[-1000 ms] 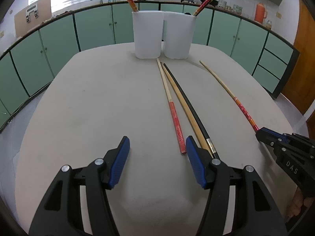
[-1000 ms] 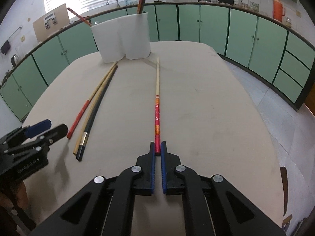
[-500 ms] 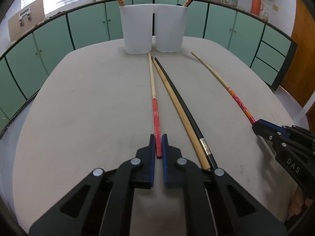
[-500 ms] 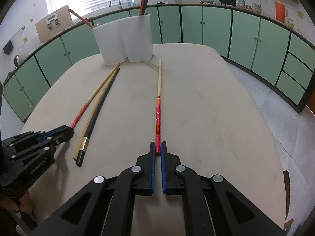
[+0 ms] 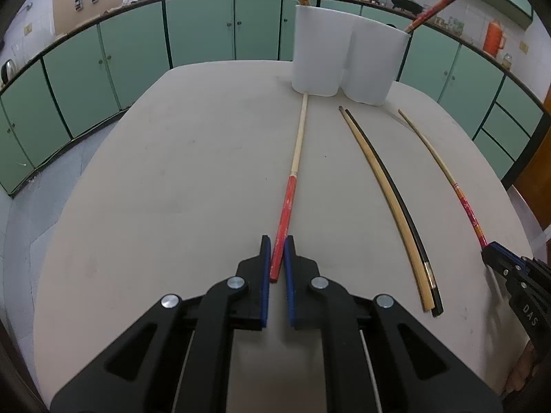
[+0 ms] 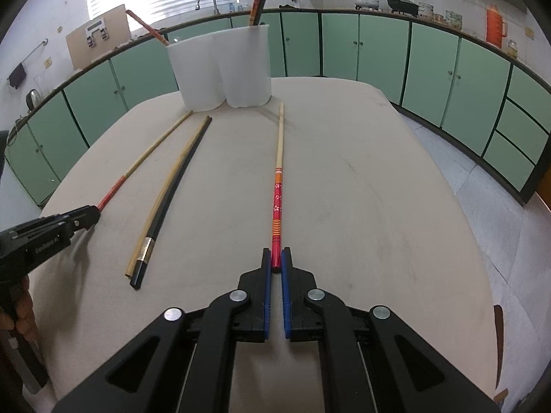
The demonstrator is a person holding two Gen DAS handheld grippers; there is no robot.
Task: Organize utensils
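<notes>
My left gripper (image 5: pixel 276 244) is shut on the red end of a red-handled chopstick (image 5: pixel 291 189), whose pale tip lies near the base of the white two-cup holder (image 5: pixel 341 58). My right gripper (image 6: pixel 276 254) is shut on the end of a red flower-patterned chopstick (image 6: pixel 278 199) that lies along the table toward the holder (image 6: pixel 224 69). Between the two, a tan chopstick (image 6: pixel 165 189) and a black chopstick (image 6: pixel 179 186) lie side by side. Each cup holds chopsticks standing upright. The left gripper (image 6: pixel 89 215) shows at the left edge of the right wrist view.
The beige table (image 5: pixel 172 172) has a rounded edge, with tiled floor beyond it. Green cabinets (image 6: pixel 378 51) ring the room, with pots and an orange flask on the counter. A hand (image 6: pixel 20 313) holds the left gripper's handle.
My left gripper went from wide open to shut on the red-handled chopstick, then swung it left, away from the tan and black pair. The right gripper kept still.
</notes>
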